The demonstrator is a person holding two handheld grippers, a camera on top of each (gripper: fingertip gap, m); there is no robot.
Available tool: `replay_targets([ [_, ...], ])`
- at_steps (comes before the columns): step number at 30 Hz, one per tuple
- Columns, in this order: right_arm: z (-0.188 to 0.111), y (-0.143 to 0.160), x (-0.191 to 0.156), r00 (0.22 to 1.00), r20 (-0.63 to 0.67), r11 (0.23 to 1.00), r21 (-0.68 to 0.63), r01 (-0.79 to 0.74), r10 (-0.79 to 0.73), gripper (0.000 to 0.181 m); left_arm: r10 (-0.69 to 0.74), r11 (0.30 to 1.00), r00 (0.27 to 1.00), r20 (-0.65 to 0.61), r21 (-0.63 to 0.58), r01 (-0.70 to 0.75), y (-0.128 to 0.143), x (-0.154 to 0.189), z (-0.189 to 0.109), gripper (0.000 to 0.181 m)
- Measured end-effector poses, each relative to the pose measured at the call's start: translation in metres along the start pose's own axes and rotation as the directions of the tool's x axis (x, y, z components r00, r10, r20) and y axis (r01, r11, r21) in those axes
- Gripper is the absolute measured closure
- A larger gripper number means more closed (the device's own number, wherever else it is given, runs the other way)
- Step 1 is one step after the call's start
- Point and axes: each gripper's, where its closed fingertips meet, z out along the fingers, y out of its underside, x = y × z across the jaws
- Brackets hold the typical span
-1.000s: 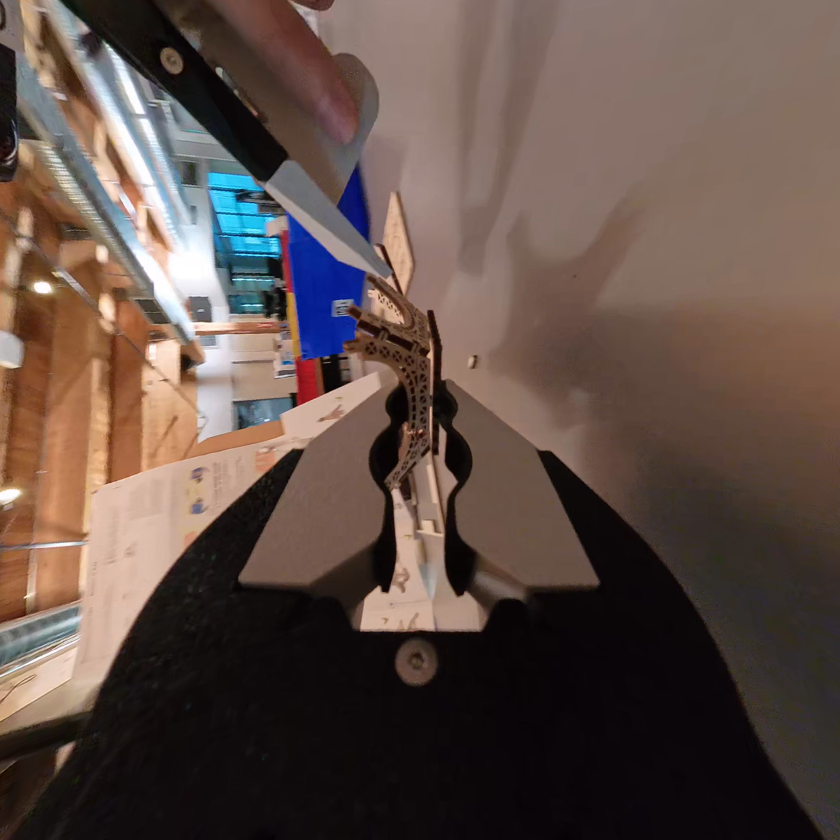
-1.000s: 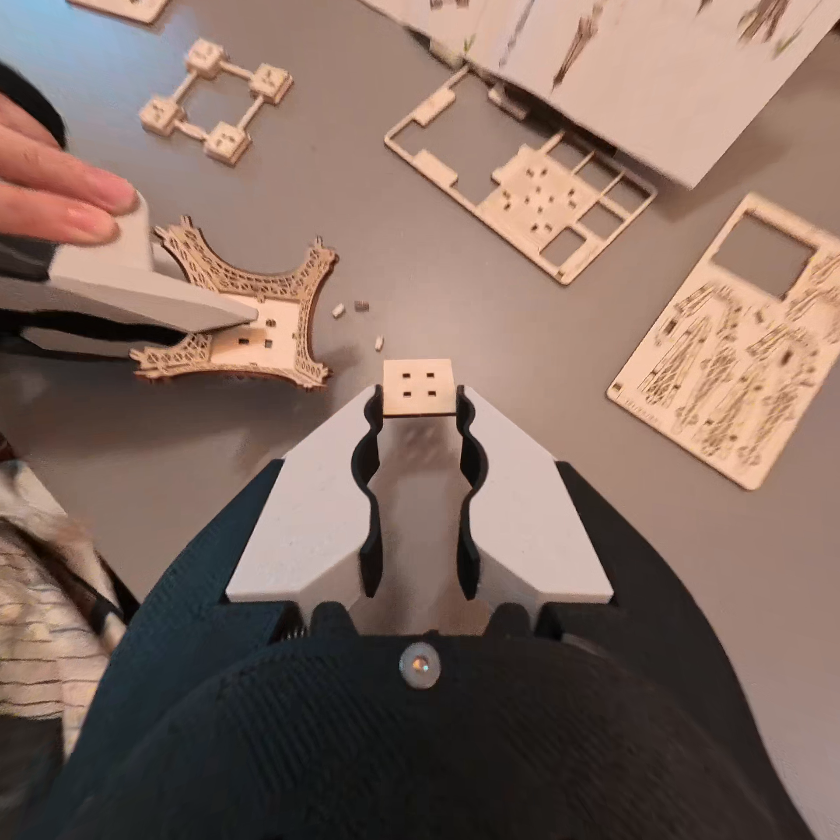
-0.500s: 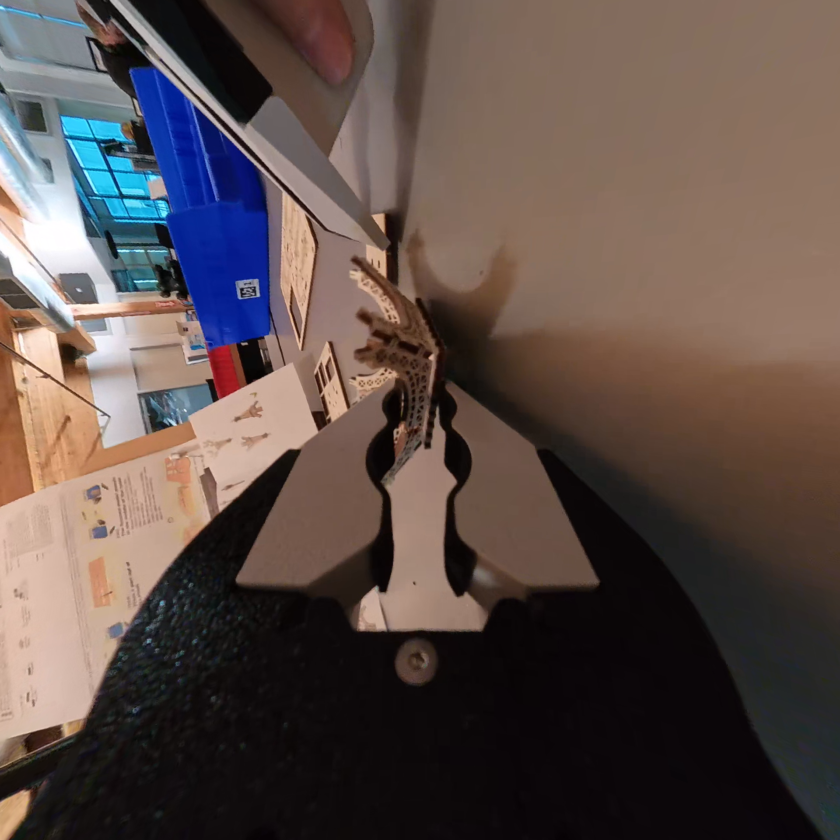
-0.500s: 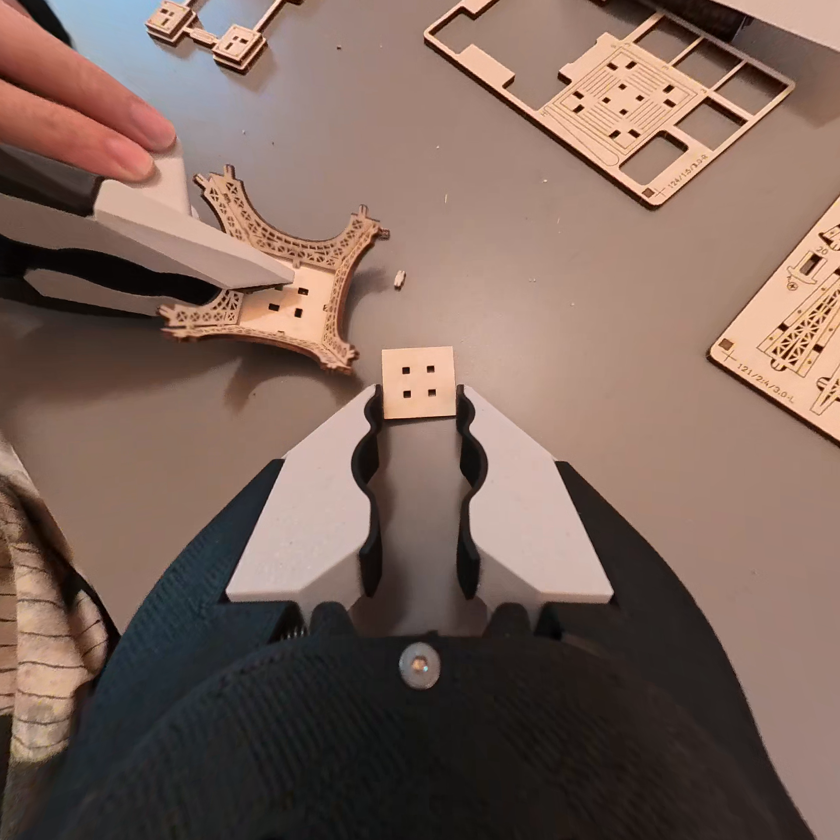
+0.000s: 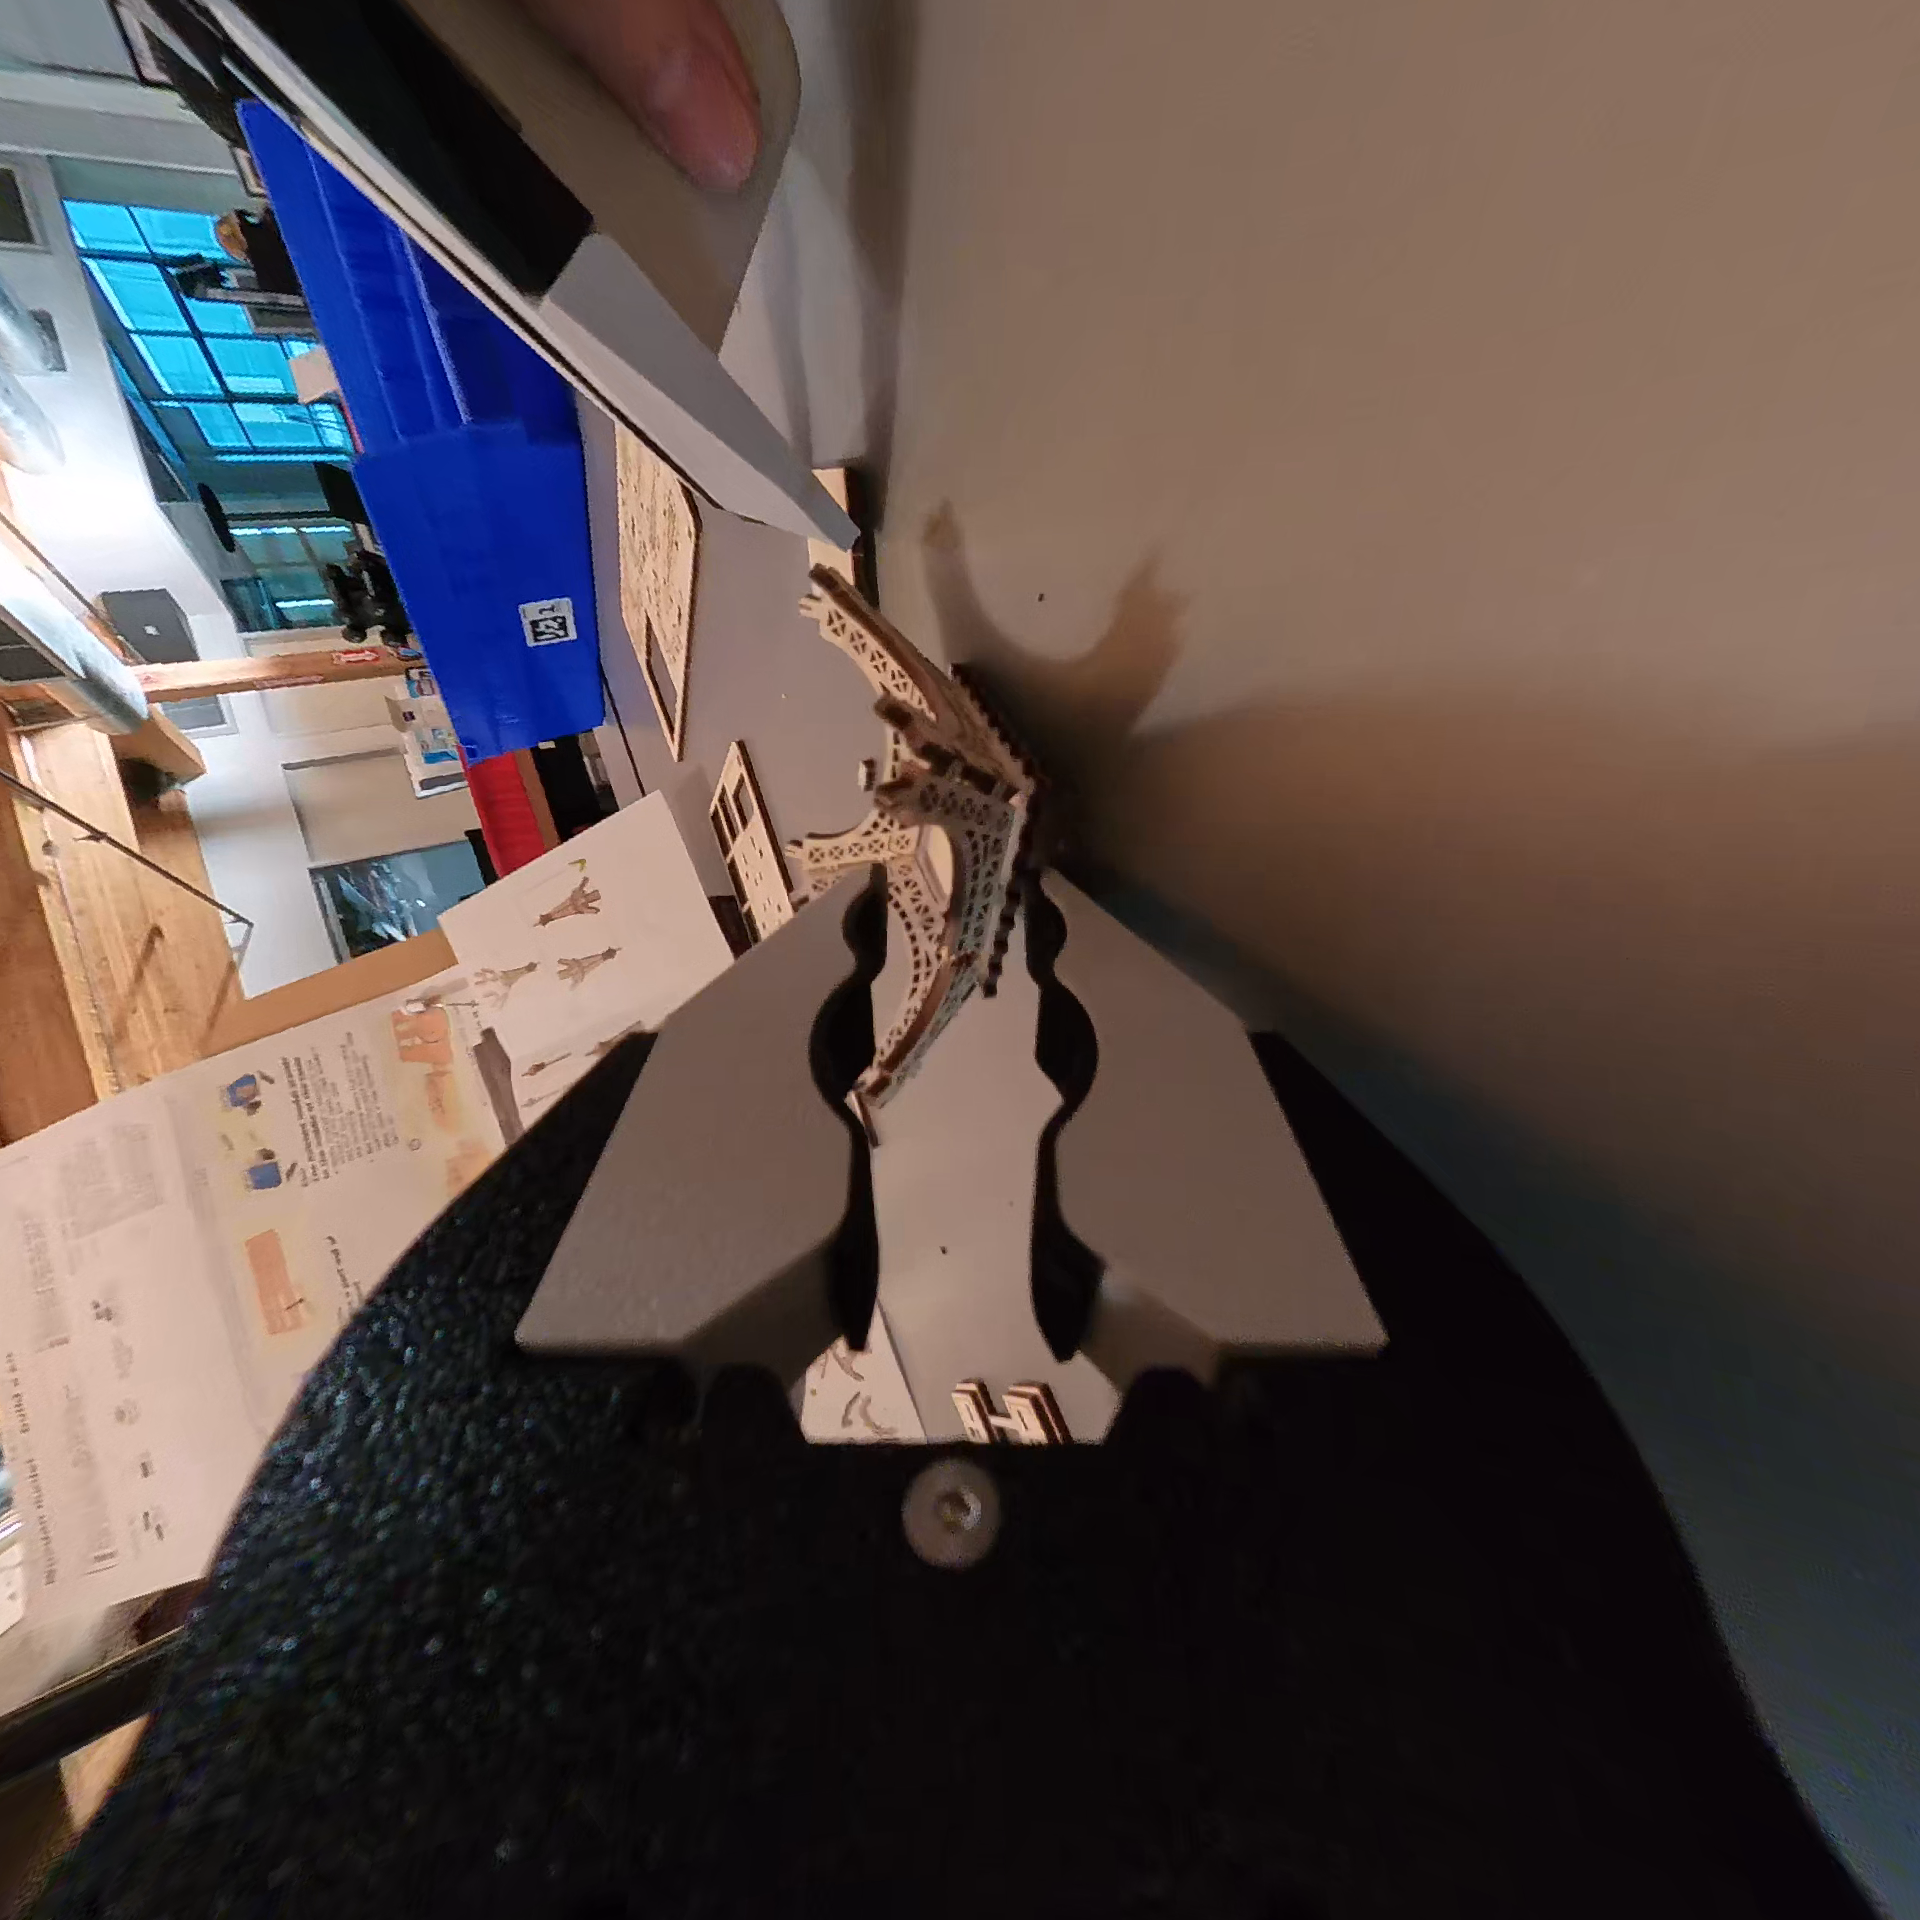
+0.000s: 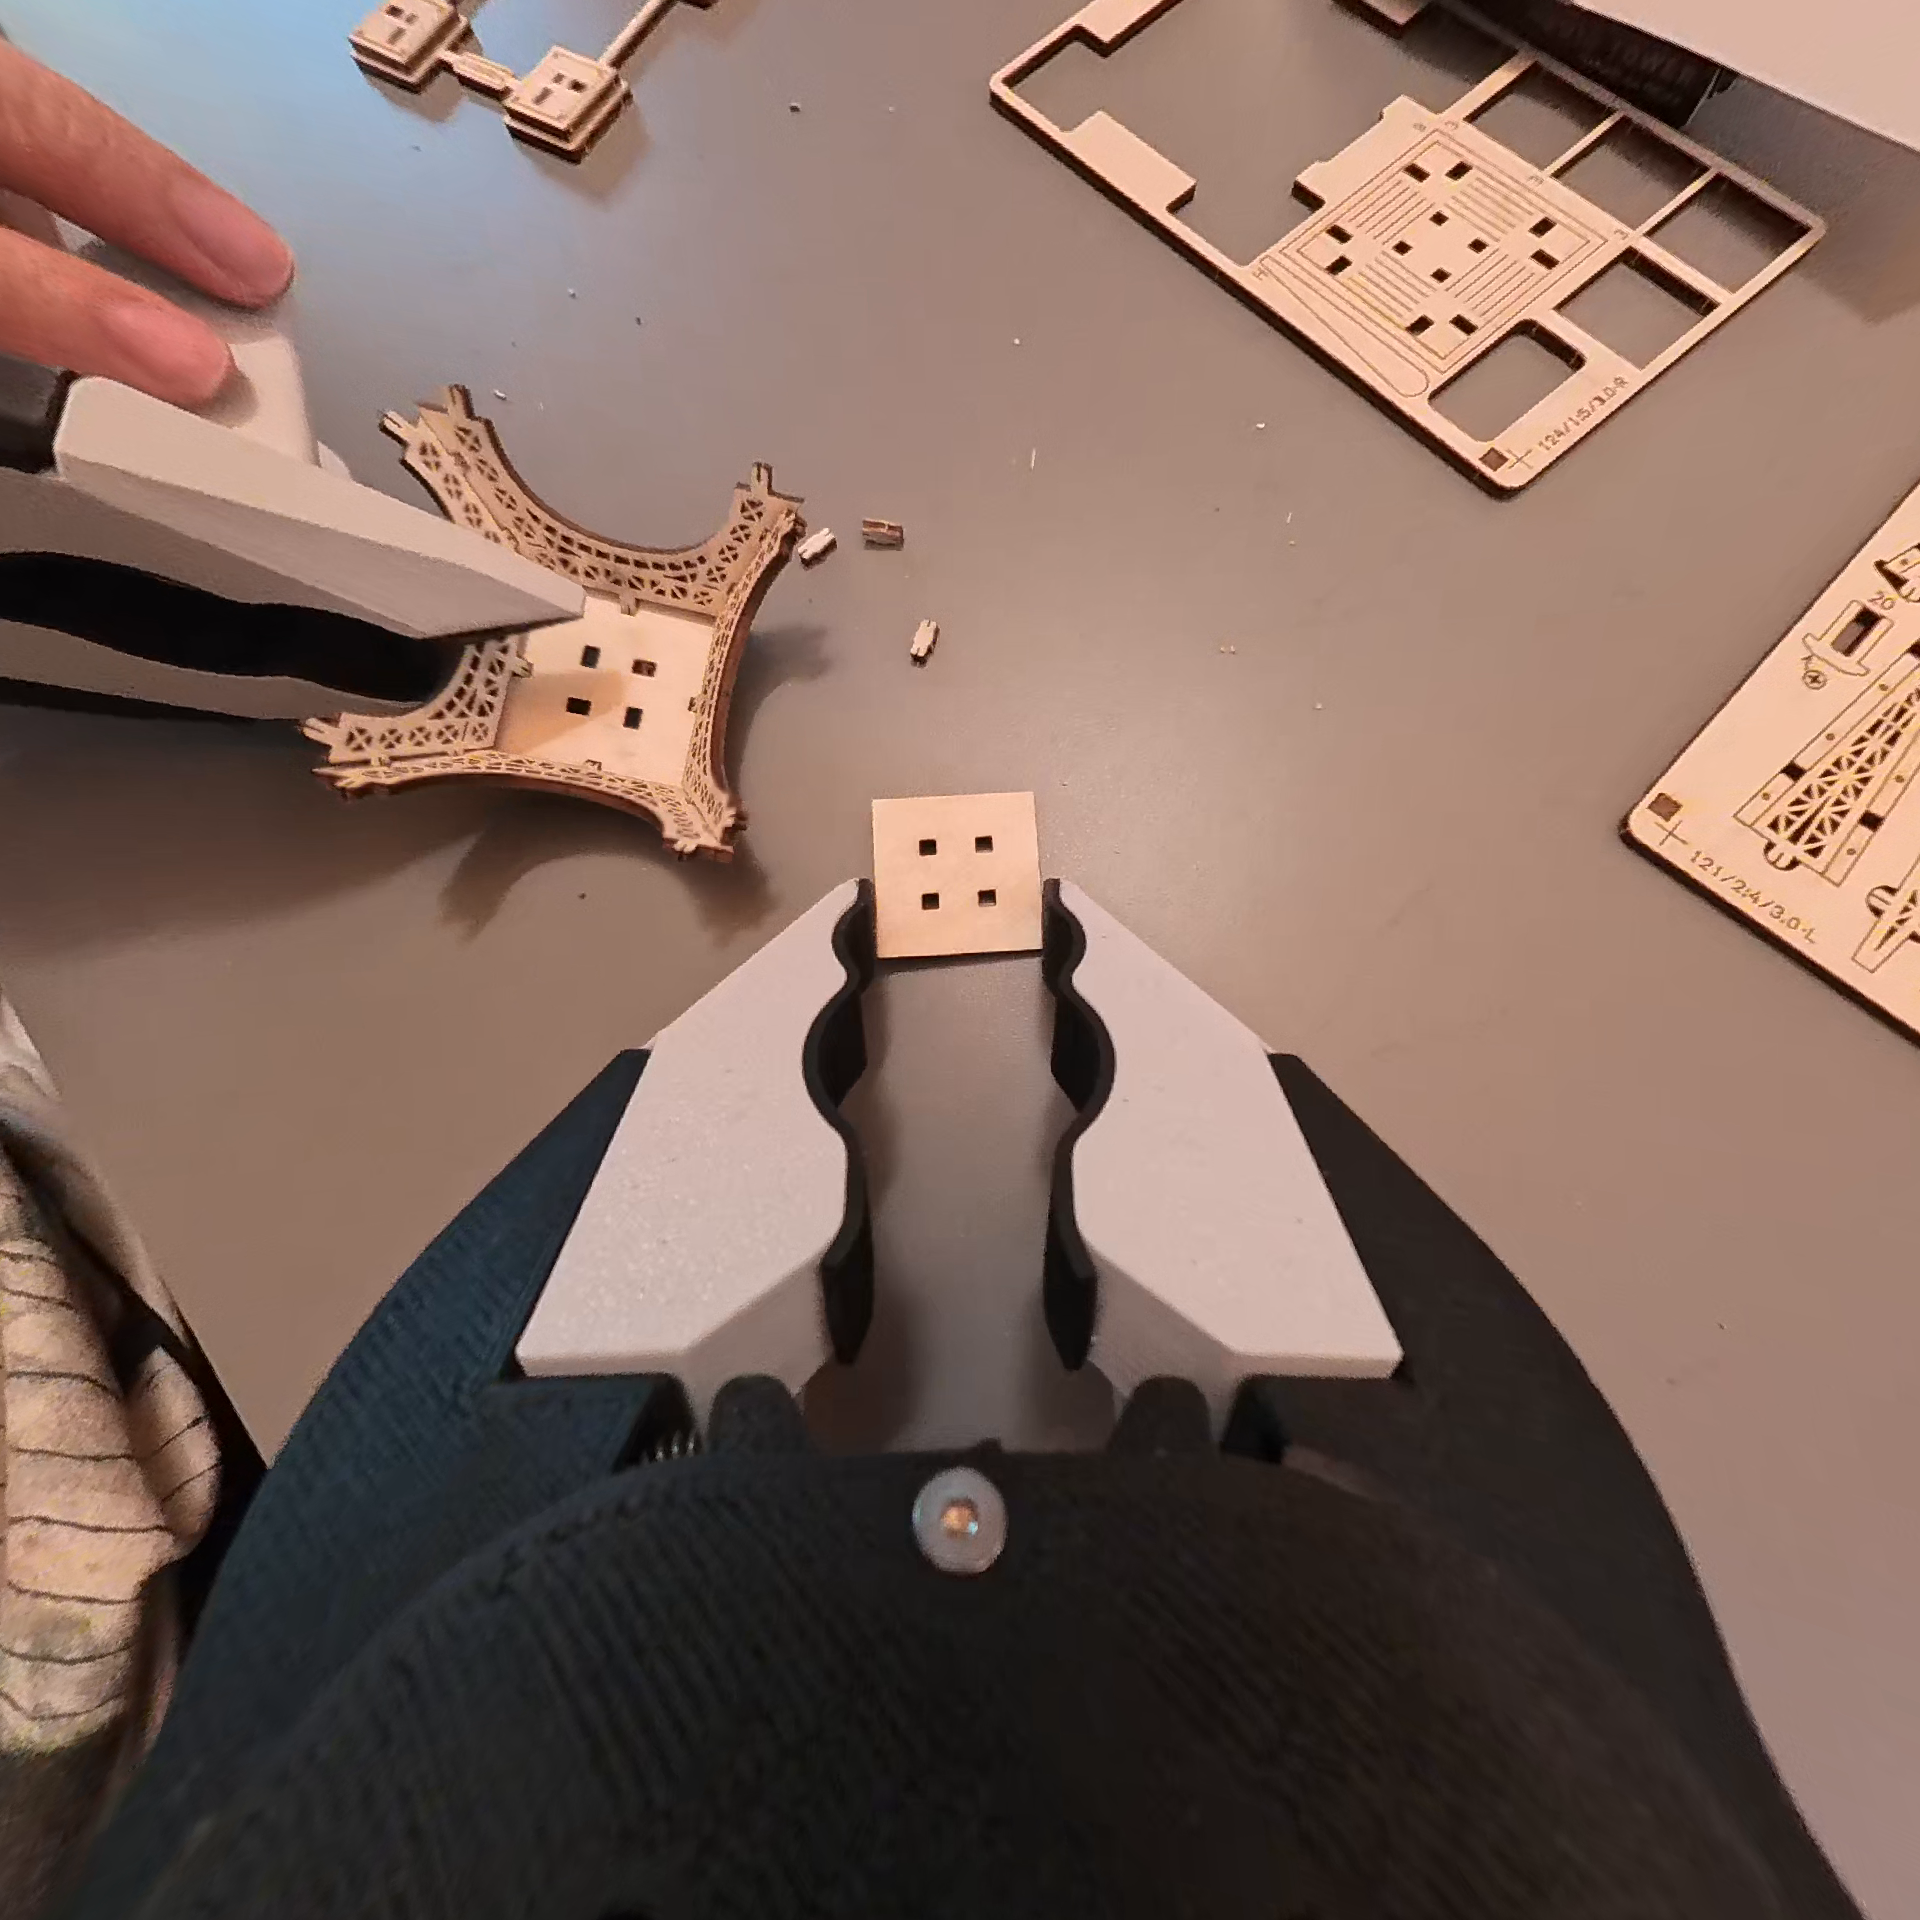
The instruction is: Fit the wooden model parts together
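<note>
Right gripper (image 6: 958, 914) fingers pinching small square plate (image 6: 956, 873) by its edges, hovering above grey surface (image 6: 1299, 748). Left gripper (image 5: 940, 935) clamps leg of lattice tower base (image 6: 582, 665), which rests on surface just left of plate. Base sides look joined already. Plate not yet seated; spare sheets (image 6: 1434, 239) suggest plenty left.

Blue bin (image 5: 468, 520), instruction sheet (image 5: 208, 1299), grey table (image 6: 1247, 727).

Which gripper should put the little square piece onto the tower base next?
Probably the right gripper: it already pinches the square plate beside the tower base, which the left gripper steadies.
</note>
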Motion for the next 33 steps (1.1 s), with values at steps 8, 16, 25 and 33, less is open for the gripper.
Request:
replay_targets([
  [8,0.003,-0.002,0.001,1.0,-0.009,1.0,0.007,0.007,-0.007,0.151,-0.113,0.994,0.984,-0.139,-0.007,0.113,0.008,0.006,-0.011,0.154],
  [16,0.004,-0.002,0.002,0.998,-0.023,0.999,-0.006,0.053,-0.053,0.151,-0.285,0.955,0.912,-0.297,-0.007,0.296,0.016,0.009,-0.027,0.128],
  [25,0.0,0.002,0.001,0.996,0.014,0.996,-0.006,0.093,-0.093,0.141,-0.555,0.791,0.771,-0.314,0.088,0.605,0.019,-0.03,-0.043,0.14],
  [33,-0.029,-0.009,-0.017,0.97,-0.018,0.967,0.076,0.242,-0.242,0.13,-0.703,0.575,0.575,-0.418,0.142,0.806,0.019,-0.031,-0.046,0.152],
])
